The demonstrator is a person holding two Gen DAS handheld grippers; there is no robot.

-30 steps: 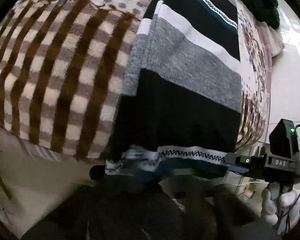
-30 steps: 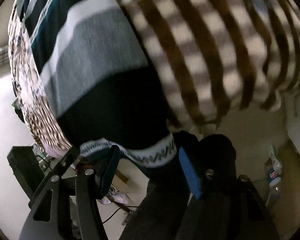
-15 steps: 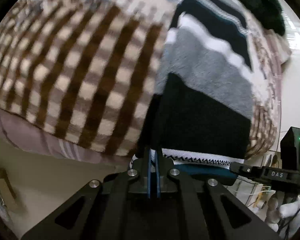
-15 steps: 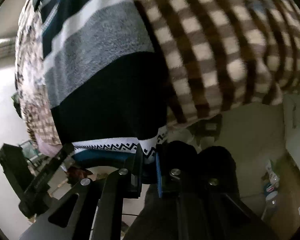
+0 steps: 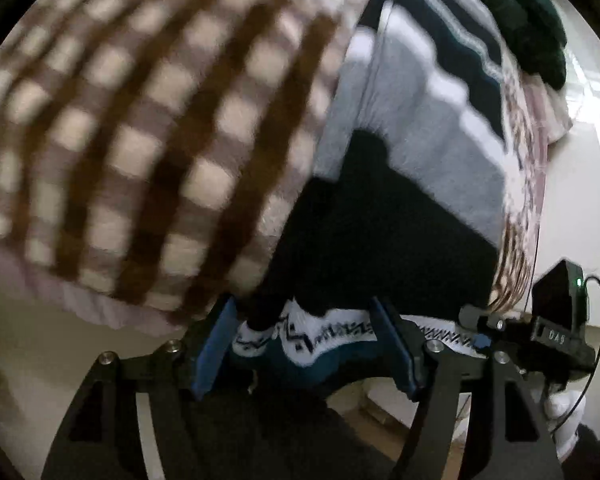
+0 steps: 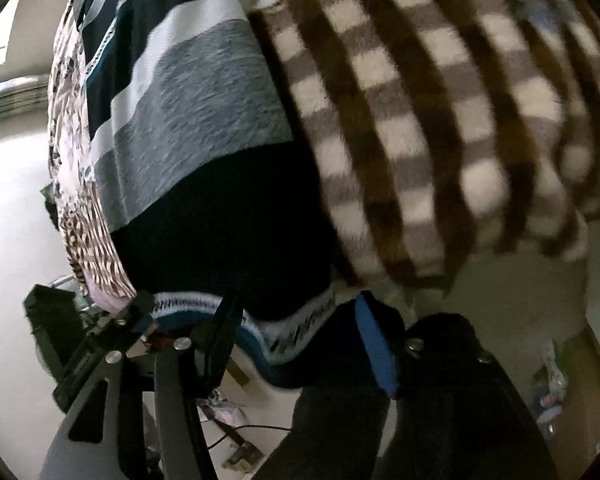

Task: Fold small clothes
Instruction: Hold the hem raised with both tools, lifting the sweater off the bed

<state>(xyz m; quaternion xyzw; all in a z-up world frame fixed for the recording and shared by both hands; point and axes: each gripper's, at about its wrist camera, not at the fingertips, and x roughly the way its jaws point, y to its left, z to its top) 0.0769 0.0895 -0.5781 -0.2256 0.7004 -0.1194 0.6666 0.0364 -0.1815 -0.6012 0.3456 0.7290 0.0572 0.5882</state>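
Both your left tongs (image 5: 306,346) and right tongs (image 6: 296,340) have just been opening and now stand wide around the patterned hem of the striped sweater (image 6: 196,152), which lies on the checked blanket (image 6: 440,120) of the bed. The hem overhangs the bed's edge unheld, so it may sag or slide off, spoiling your fold.

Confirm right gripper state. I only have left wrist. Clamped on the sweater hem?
Observer: No. Right gripper is open, its fingers have just been opening; the striped sweater's zigzag hem lies between them, unpinched.
Operator: Hem supported there?
Observer: No, that stretch droops past the checked blanket's edge, floor beneath.
Operator: Anything on that floor?
Observer: A thin cable lies below the gripper.
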